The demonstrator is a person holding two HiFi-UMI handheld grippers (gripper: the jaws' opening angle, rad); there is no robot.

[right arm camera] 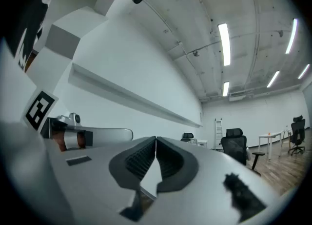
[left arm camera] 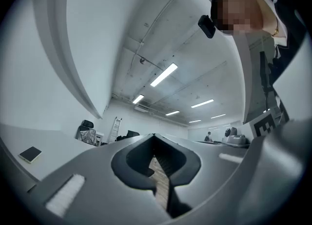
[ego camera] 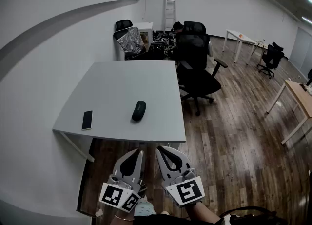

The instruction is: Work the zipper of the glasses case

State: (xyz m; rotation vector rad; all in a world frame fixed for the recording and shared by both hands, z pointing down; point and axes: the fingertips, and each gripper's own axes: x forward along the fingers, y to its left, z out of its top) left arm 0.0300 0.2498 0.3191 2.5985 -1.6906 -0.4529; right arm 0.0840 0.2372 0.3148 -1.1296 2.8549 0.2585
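A dark oval glasses case (ego camera: 138,110) lies on the grey table (ego camera: 122,87), near its front right part. Both grippers hang below the table's front edge, well short of the case. My left gripper (ego camera: 138,153) is shut with nothing in it, its tips meeting in the left gripper view (left arm camera: 154,136). My right gripper (ego camera: 163,149) is also shut and holds nothing; its ribbed pads (right arm camera: 141,159) meet at the tips (right arm camera: 156,139). The case does not show in either gripper view.
A black phone (ego camera: 87,119) lies at the table's front left, also seen as a dark slab (left arm camera: 30,154). A black office chair (ego camera: 197,68) stands right of the table. More desks (ego camera: 297,97) and chairs stand on the wooden floor to the right.
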